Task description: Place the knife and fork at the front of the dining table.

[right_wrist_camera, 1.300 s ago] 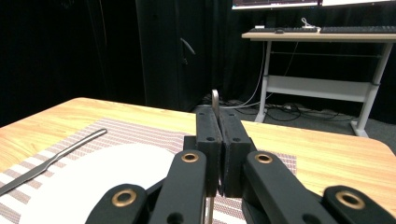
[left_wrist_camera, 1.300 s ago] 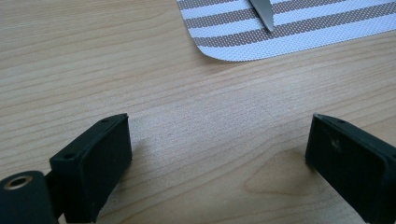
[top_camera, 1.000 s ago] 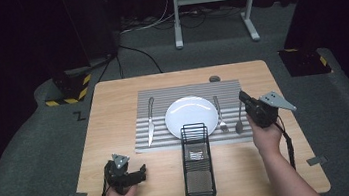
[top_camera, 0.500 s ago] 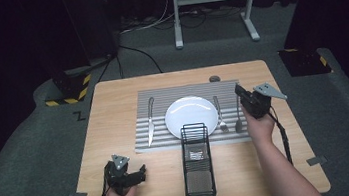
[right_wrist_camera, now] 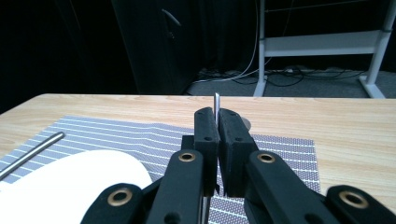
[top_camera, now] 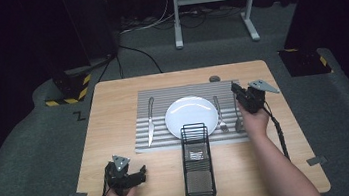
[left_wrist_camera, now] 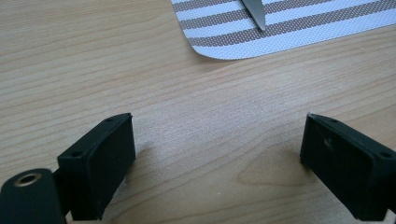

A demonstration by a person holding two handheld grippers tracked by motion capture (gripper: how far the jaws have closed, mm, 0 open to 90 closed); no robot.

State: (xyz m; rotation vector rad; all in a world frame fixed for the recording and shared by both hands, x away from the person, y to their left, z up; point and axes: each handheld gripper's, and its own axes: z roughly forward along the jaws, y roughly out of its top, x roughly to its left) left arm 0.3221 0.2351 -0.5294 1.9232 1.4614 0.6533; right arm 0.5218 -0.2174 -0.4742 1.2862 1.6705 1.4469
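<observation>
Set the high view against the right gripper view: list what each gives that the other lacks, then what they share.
High view: the left gripper, open, near the table's front edge, a black wire basket, a knife left of the white plate and a fork right of it.
Right gripper view: close up, a metal handle tip pinched between the right gripper's shut jaws.
Both: the white plate, the striped placemat, the wooden table.

Silver spoon (top_camera: pixel 237 115) on striped placemat (top_camera: pixel 162 95), right of fork (top_camera: pixel 220 115).
</observation>
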